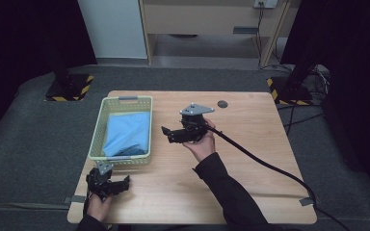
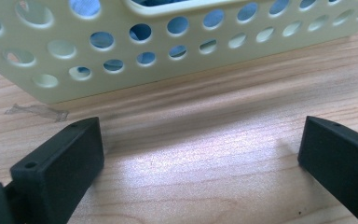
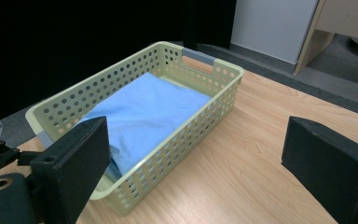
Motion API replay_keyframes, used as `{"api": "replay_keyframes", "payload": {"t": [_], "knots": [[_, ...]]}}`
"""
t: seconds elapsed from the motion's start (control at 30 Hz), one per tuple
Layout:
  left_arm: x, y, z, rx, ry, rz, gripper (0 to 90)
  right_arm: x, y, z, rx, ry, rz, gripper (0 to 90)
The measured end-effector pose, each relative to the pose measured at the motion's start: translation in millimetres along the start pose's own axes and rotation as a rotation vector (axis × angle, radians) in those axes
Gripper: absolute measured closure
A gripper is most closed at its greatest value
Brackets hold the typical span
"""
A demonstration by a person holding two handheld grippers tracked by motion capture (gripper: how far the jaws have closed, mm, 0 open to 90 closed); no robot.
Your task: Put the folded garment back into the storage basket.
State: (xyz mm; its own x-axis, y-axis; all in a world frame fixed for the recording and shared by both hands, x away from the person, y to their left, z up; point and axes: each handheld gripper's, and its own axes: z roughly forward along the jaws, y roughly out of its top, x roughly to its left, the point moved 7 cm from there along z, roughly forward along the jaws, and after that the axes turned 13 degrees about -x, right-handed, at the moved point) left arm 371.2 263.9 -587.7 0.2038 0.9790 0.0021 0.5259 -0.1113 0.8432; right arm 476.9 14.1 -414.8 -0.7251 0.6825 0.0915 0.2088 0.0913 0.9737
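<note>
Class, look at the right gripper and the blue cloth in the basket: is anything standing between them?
Only the basket's near side wall. The right gripper is held above the table beside the basket, jaws open, and the blue cloth lies uncovered inside, so from above nothing visible blocks it.

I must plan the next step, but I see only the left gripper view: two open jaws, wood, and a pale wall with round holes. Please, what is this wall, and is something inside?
Observer: It is the near end of a pale green basket; a folded blue cloth lies inside it.
Operator: Where is the other gripper?
Observer: The right gripper is held above the table, to the right of the basket, pointing at it.
Operator: Does it hold anything?
Observer: No, its jaws stand wide apart with nothing between them.
</note>
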Motion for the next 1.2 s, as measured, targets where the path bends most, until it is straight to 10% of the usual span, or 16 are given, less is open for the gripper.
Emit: {"api": "replay_keyframes", "payload": {"t": [1.2], "knots": [[0.0, 0.0, 0.0, 0.000, 0.000, 0.000, 0.0, -18.6, -51.2, -38.5, 0.060, -0.024, 0.005, 6.0]]}}
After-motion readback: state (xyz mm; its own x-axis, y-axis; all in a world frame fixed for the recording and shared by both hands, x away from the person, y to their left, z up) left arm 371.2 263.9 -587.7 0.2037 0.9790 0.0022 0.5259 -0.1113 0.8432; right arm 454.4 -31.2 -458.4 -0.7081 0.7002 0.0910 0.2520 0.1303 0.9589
